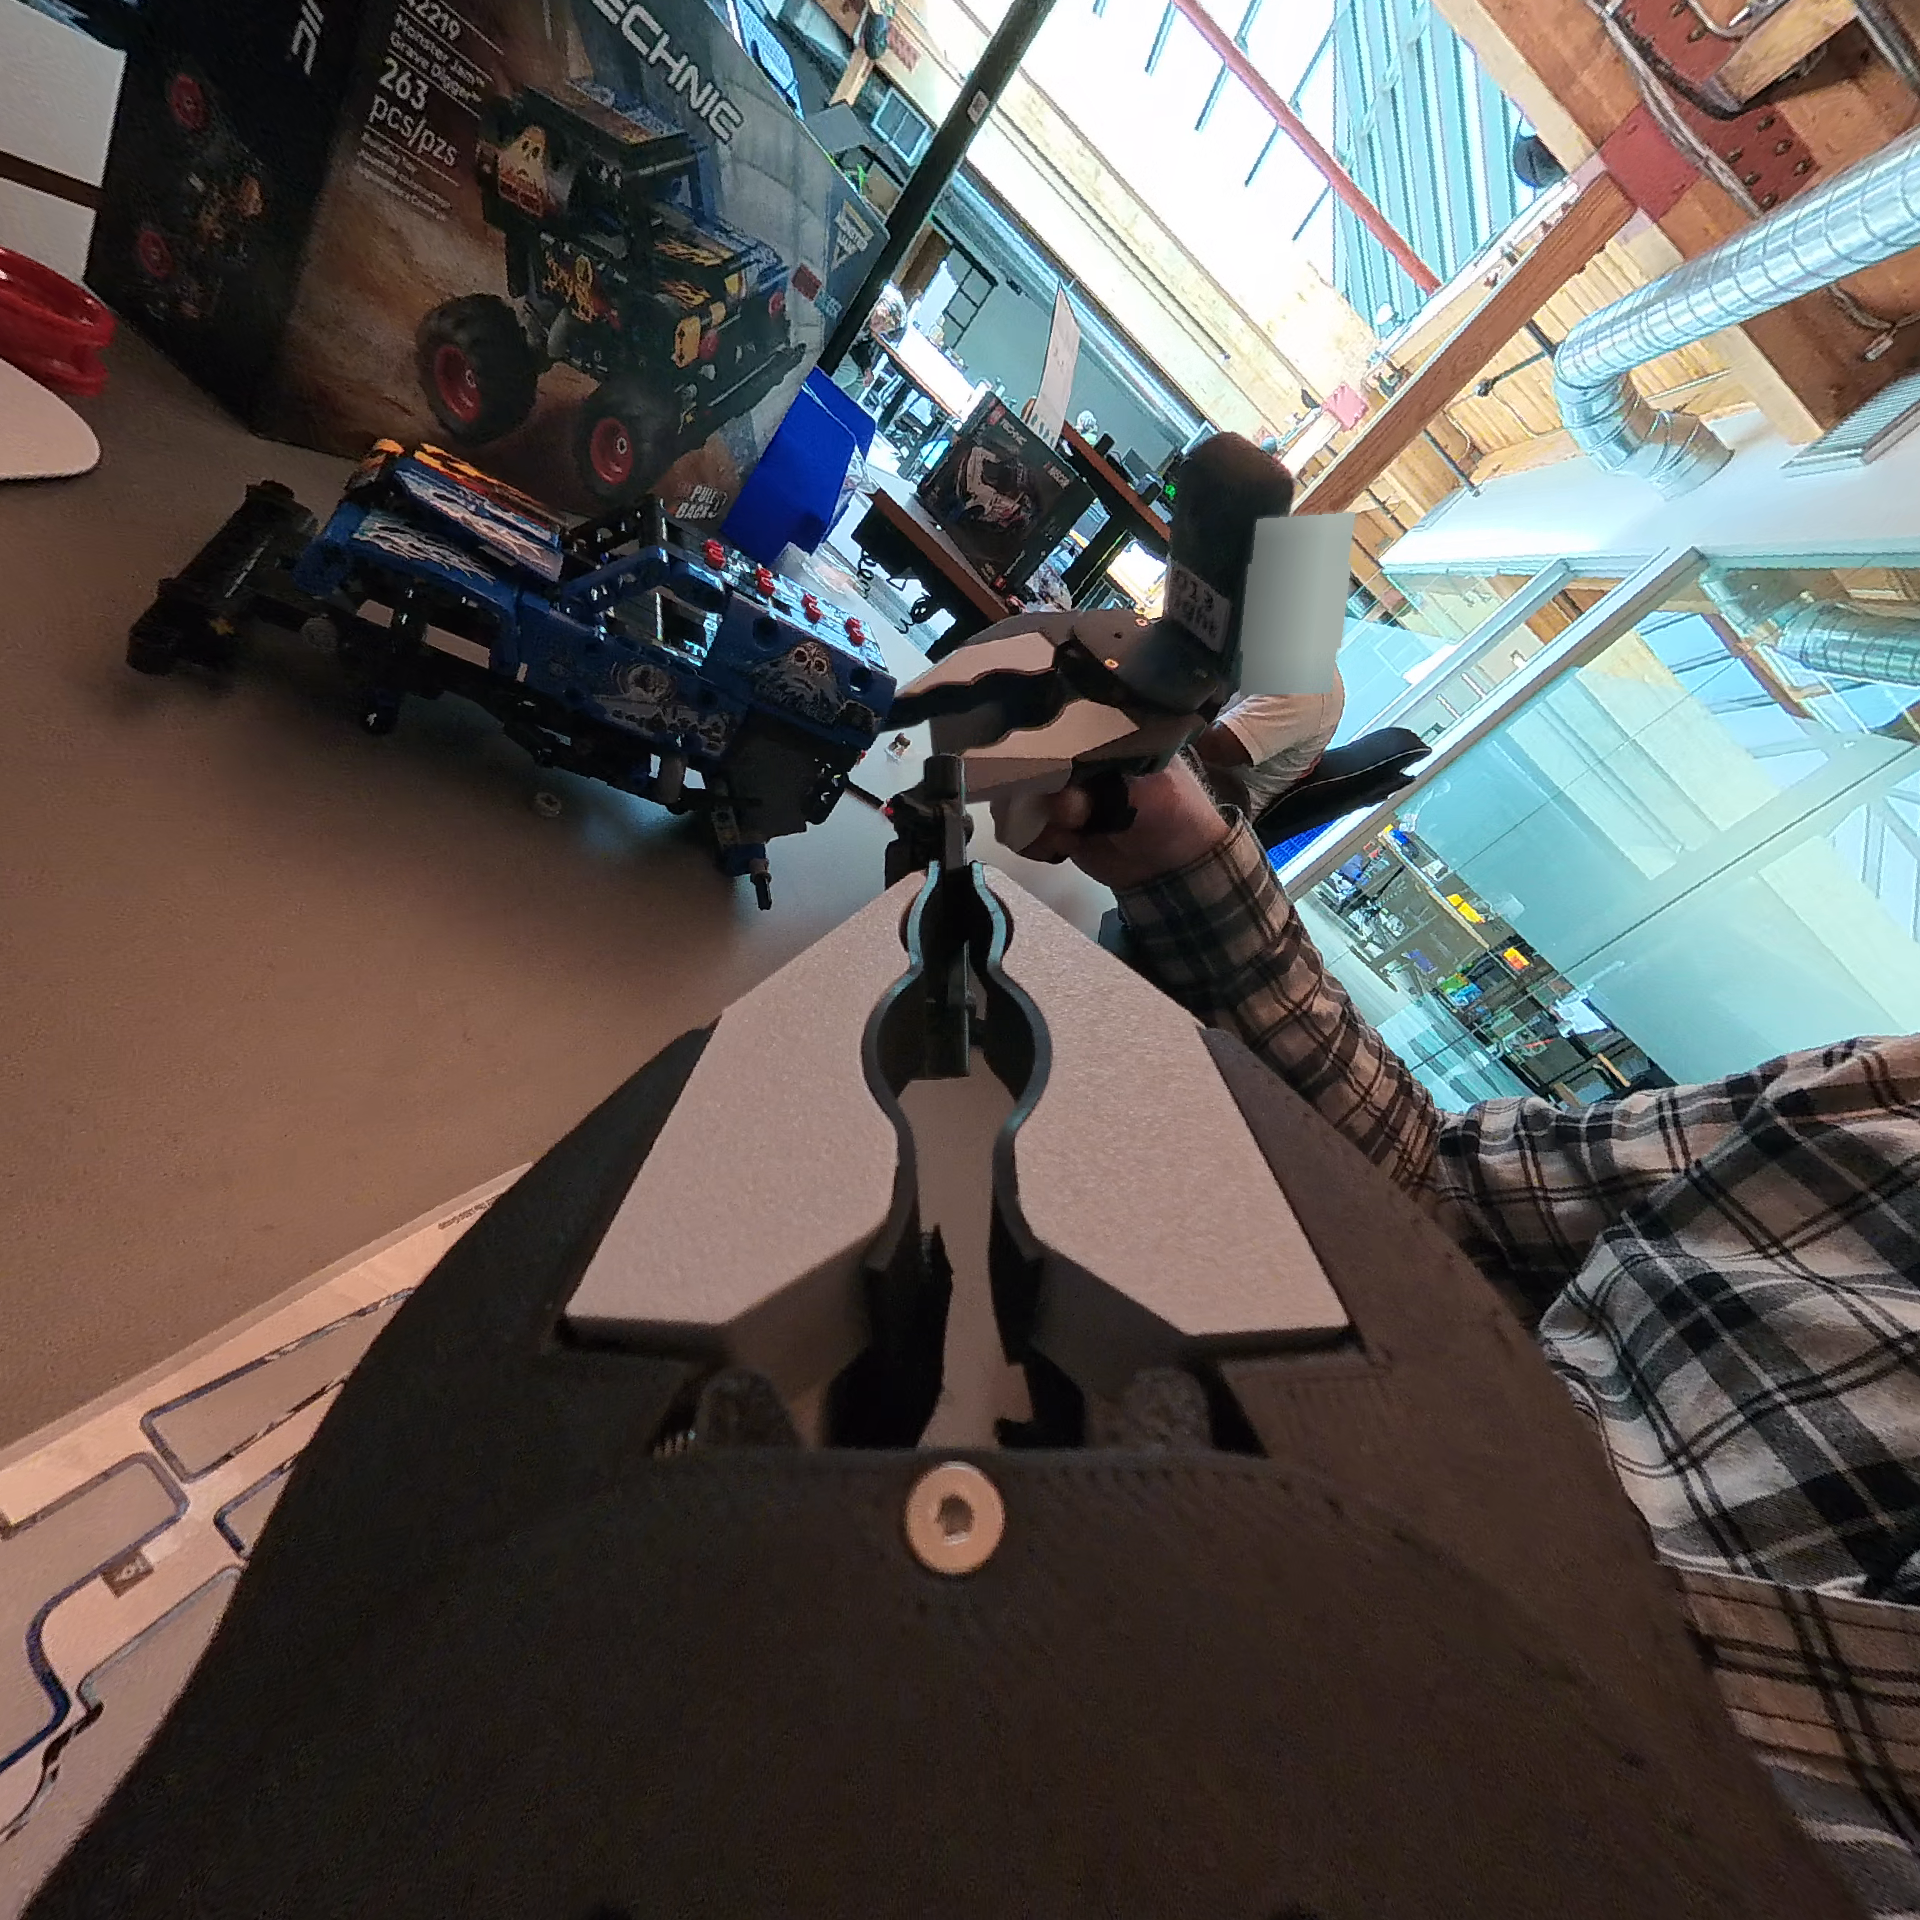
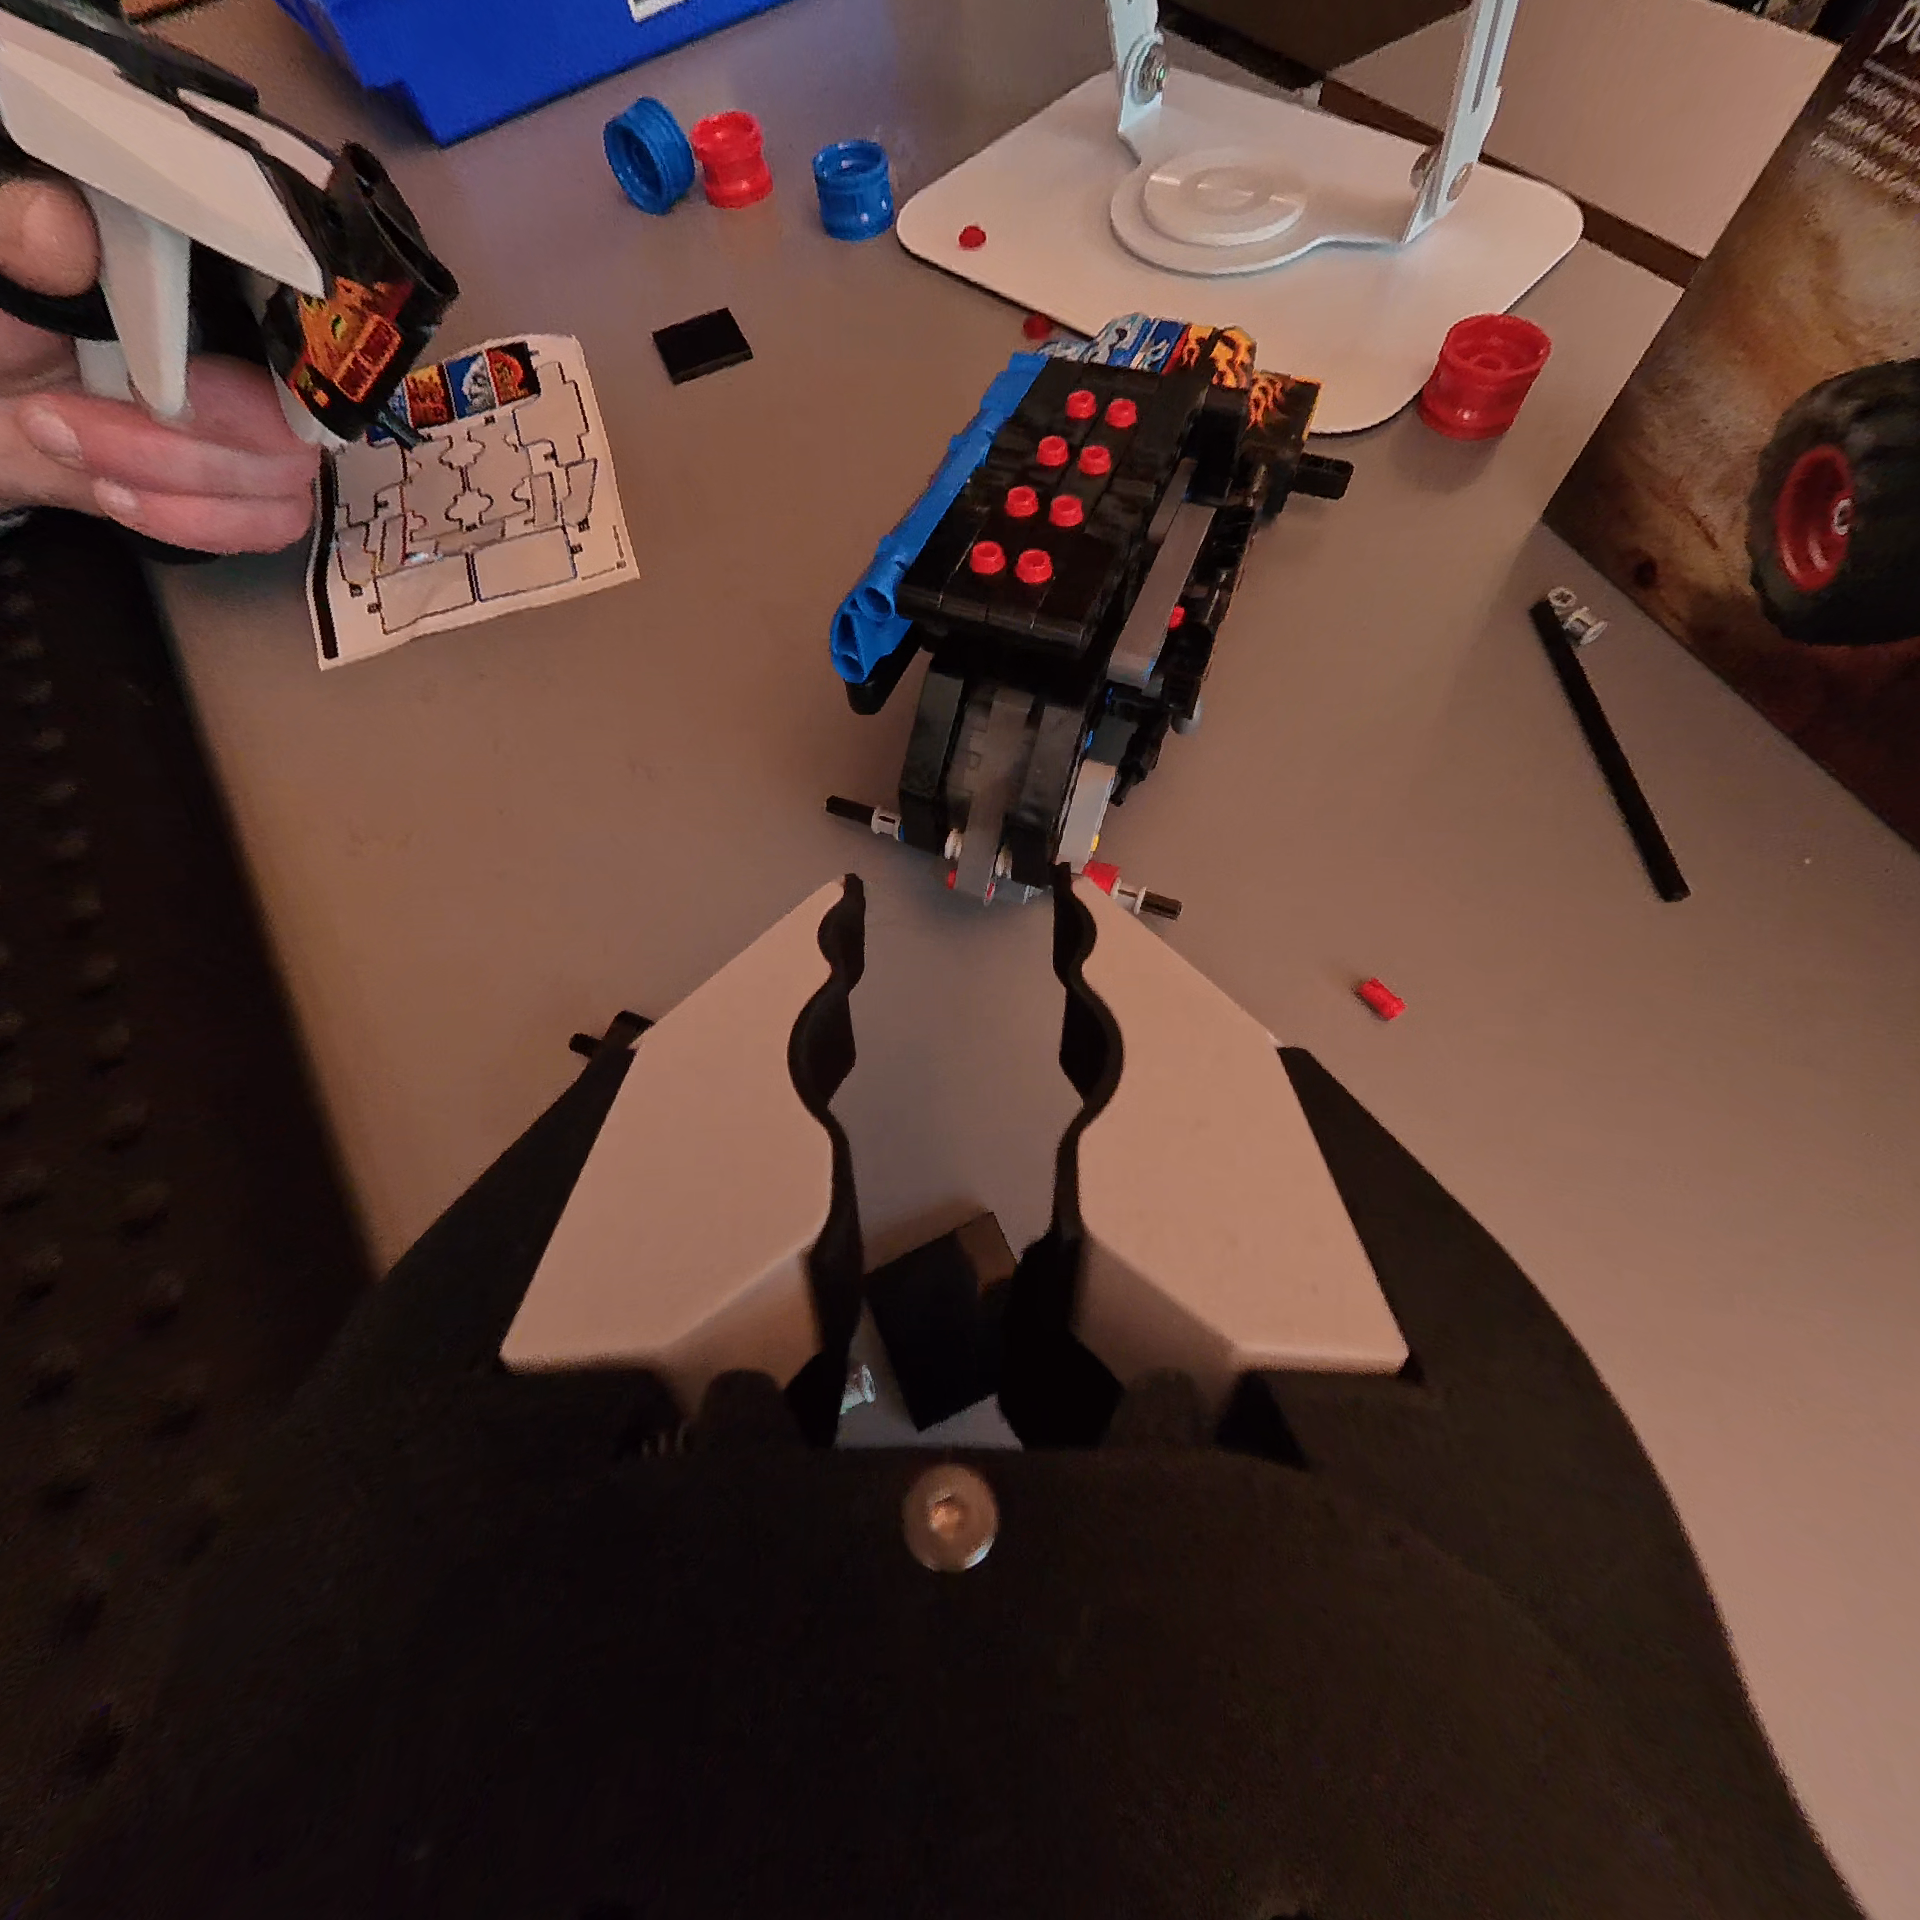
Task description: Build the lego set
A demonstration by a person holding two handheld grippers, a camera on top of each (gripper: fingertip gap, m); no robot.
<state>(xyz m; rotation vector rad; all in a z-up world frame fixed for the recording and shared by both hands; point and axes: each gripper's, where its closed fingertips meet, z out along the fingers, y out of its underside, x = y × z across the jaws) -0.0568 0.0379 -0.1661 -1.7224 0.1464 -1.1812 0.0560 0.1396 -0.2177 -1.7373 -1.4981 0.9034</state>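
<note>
Truck chassis (image 2: 1049, 582) sits on the grey table (image 2: 644, 790), partly built: black deck with eight red studs on top, blue beam along one side, flame-sticker panels at the far end, bare axle pins sticking out near the right gripper (image 2: 956, 904). Right gripper's fingers are spread apart with nothing between them, tips just short of the chassis's near end; table shows through the gap. Left gripper (image 1: 954, 883) is clamped on a small dark lego subassembly (image 1: 940, 821), held up off the table; in the right wrist view the same piece (image 2: 358, 332) shows black with orange flame stickers, pinched at the tip of the left gripper, a hand (image 2: 135, 447) wrapped round its handle. Below that piece lies the sticker sheet (image 2: 468, 499), mostly peeled, a few colour stickers left along its top edge. Loose parts on the table: two blue wheel hubs (image 2: 649, 154) and (image 2: 852, 189) with a red hub (image 2: 732, 156) between them, another red hub (image 2: 1484, 374) beside the white stand base (image 2: 1247, 270), a black flat tile (image 2: 703, 345), a long black axle (image 2: 1608, 748), a small red piece (image 2: 1380, 997). Set box (image 1: 488, 218) stands behind the chassis in the left wrist view; blue bin (image 1: 800, 457) just past it. Plaid sleeve (image 1: 1558, 1195) runs up to the right gripper, which appears in the left wrist view too, beside the held piece.
</note>
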